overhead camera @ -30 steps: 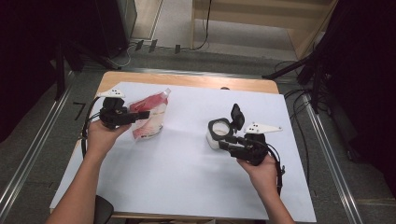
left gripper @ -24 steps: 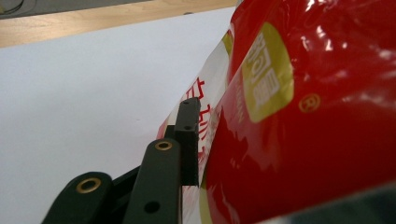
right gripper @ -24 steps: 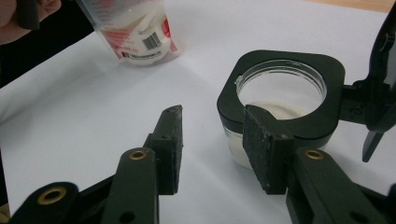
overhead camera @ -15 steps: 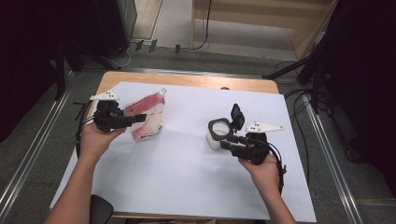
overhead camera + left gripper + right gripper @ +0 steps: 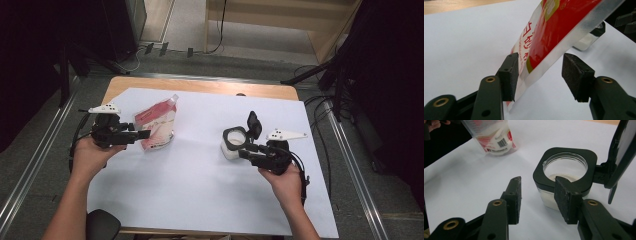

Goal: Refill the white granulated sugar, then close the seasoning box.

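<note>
A: Which step is this?

B: Letting go of the pouch (image 5: 155, 128), I'd say. The left gripper (image 5: 537, 75) has just been opening its jaws. One pad sits against the pouch's clear bottom edge, the other stands well off it, so nothing is pinched. The red-and-white pouch stands tilted on the white sheet (image 5: 200, 200), near the table's left side.

A: And the other hand?

B: The right gripper (image 5: 537, 200) is half open beside the jar (image 5: 565, 177). One pad is in front of the jar's black collar, the other out over bare sheet, so it grips nothing. The jar stands right of the middle, its flip lid (image 5: 621, 152) up, with white powder in the bottom.

A: So filling is done?

B: Probably, or paused; I can't tell how much went in. If it is done, the next move is to shut that lid. That calls for a jaw to push the lid over and down while the jar is kept from sliding on the smooth sheet. The pouch leans, so it could tip.
</note>
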{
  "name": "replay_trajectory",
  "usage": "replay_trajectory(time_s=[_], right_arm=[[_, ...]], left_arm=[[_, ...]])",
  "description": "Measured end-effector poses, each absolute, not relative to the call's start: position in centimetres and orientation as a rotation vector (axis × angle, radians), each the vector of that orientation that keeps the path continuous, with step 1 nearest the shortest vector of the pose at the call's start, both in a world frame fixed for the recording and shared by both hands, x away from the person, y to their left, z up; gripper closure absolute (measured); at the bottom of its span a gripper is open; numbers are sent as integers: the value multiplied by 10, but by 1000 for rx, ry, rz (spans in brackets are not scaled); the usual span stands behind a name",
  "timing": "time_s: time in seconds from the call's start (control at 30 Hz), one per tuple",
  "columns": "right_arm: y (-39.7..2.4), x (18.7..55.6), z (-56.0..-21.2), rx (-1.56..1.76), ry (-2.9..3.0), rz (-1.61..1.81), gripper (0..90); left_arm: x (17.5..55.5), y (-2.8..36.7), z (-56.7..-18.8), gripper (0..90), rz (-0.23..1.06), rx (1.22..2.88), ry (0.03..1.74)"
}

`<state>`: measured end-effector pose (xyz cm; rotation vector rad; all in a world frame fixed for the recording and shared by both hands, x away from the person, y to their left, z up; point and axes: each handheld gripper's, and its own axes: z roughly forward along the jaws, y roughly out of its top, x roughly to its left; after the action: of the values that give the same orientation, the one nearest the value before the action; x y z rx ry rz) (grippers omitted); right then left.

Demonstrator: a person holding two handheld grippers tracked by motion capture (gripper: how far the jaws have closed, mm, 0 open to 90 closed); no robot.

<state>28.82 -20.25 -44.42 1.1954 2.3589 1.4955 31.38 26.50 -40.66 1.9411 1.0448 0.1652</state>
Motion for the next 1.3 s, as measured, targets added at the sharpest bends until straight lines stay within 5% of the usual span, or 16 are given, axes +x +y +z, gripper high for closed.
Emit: replay_trajectory(time_s=[0.8,1.3], right_arm=[[-221,293,-441,1230,2343,1463,606],[-240,295,-437,1258,2343,1384,900]], left_arm=[[295,300,-403,415,218,1939,1119],[303,311,-414,415,309,1914,1191]])
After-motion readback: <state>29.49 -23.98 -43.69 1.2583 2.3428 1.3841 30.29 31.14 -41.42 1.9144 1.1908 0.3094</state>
